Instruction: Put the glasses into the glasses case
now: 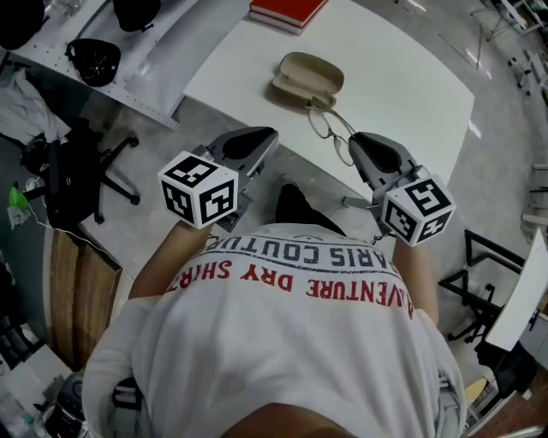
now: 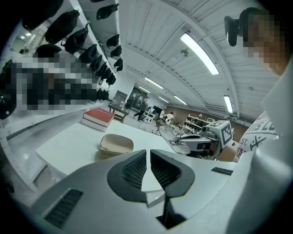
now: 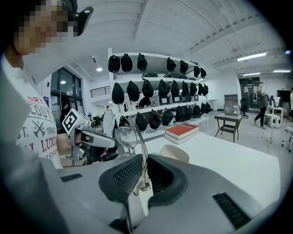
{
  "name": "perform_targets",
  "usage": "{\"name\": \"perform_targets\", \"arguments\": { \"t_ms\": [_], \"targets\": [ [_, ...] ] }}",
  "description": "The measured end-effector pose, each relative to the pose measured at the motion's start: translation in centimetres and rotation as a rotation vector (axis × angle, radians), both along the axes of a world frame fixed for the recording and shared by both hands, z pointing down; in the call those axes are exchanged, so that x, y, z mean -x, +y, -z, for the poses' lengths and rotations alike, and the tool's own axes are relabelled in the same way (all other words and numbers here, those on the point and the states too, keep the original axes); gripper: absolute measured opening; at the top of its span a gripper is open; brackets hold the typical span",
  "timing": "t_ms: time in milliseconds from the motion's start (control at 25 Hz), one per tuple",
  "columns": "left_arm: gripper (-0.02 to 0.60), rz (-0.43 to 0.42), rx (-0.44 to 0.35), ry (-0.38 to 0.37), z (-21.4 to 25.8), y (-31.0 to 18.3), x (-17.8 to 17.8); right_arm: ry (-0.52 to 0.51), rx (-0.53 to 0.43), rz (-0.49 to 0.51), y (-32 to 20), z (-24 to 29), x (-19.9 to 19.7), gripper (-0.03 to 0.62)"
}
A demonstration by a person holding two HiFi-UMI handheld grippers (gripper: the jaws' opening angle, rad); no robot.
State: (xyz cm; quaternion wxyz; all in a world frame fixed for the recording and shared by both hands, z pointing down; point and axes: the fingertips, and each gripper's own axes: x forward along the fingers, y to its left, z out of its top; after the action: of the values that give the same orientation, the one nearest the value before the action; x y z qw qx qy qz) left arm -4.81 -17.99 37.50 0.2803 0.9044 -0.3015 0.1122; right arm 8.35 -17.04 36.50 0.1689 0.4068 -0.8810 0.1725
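Both closed; right tongs (image 3: 145,163) pinch glasses (image 3: 125,137).

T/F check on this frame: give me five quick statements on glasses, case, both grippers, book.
1. The right gripper is clamped on the glasses. True.
2. The glasses already lie in the glasses case. False: they are held up near the table edge, short of the case.
3. The left gripper grips the case. False: its jaws are close together with nothing between them, and the case lies apart on the table.
4. A red book lies on the table beyond the case. True.
5. The case is closed. False: it lies open.
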Motion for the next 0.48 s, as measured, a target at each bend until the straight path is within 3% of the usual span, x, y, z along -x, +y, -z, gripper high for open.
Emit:
{"name": "perform_targets", "arguments": {
  "t_ms": [480],
  "targets": [
    [0.048,0.04,0.049,-0.005,-1.7,-6.8,-1.0,0.01,0.058,0.054,-7.5,-2.2,-0.4,0.044]
  ]
}}
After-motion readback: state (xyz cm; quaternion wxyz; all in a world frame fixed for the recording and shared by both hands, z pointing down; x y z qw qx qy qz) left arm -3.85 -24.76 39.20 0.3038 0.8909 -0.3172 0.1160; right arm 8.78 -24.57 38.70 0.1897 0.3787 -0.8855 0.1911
